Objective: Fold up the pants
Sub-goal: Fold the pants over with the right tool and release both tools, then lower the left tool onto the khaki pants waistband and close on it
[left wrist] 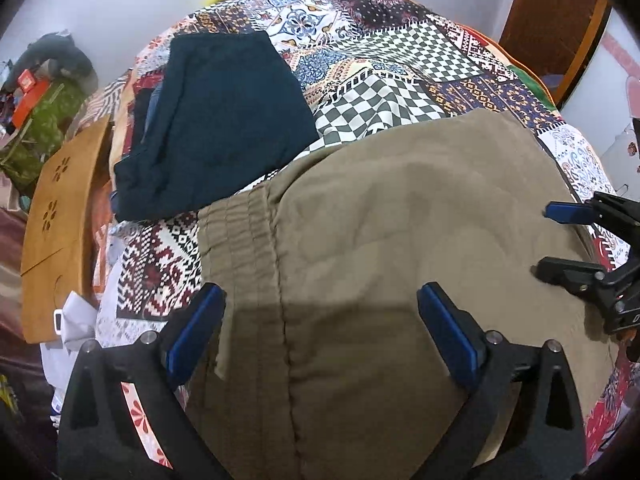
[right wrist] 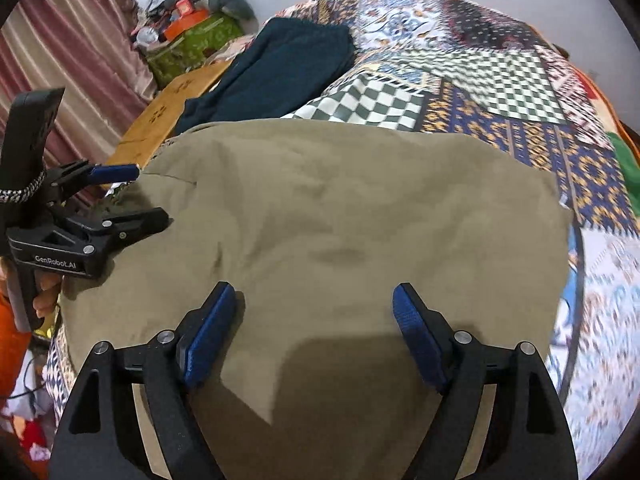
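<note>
Both grippers, the left gripper [left wrist: 320, 328] and right gripper [right wrist: 314, 328], hover open-jawed over the khaki pants [left wrist: 400, 220]; pinch matching near-edge corners evenly before folding.

The pants [left wrist: 380, 216] lie on the quilt [left wrist: 400, 60]; behind them to the left sit 2 folded garments [left wrist: 224, 120], stacked.

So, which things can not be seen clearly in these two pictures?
- Khaki pants: near part hidden in both views, behind the left tongs and right tongs, and cut by the lower edge.
- Dark blue garment: the layers under it at its left side are covered.
- Patchwork bedspread: blurred at the right wrist view's right edge.
</note>
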`<state>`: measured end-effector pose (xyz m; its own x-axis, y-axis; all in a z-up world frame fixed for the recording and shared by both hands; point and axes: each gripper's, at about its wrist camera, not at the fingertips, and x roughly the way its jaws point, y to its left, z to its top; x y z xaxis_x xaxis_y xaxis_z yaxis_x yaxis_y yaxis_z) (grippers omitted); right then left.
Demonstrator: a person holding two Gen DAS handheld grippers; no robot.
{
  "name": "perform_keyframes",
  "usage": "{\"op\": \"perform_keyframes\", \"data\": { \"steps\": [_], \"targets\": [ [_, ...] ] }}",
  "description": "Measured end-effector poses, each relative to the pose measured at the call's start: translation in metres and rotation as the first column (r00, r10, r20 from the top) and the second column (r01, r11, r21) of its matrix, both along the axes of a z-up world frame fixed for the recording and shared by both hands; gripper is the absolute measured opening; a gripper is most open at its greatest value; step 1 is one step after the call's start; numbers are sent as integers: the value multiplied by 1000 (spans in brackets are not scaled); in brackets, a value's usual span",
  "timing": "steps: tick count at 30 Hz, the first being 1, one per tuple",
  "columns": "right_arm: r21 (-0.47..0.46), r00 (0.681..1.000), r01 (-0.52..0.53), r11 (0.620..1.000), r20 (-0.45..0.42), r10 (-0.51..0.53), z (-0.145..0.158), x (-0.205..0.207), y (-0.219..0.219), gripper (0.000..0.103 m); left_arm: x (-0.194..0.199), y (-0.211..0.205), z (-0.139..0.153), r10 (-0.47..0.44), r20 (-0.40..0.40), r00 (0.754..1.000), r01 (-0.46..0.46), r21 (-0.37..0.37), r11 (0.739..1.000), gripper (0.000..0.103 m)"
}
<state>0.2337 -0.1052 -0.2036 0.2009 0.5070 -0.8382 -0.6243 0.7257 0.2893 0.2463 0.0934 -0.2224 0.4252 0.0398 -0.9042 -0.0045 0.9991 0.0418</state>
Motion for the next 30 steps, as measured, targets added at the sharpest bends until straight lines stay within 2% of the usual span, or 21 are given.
{"op": "perform_keyframes", "data": {
  "steps": [12,22,27,30],
  "targets": [
    [54,990,138,989,6,-138,6,-46,-54,80,-55,-5,12,35,67,997,-37,33,999,99],
    [49,969,247,968,-9,-246,-7,-82,-100,80,-81,-2,18,91,107,990,-92,1,996,99],
    [36,964,264,964,-6,-264,-3,-84,-103,80,-87,0,22,115,109,987,-115,-6,993,99],
    [38,962,272,962,16,-273,4,-85,-104,80,-92,5,31,129,101,987,-125,-39,991,99]
  ]
}}
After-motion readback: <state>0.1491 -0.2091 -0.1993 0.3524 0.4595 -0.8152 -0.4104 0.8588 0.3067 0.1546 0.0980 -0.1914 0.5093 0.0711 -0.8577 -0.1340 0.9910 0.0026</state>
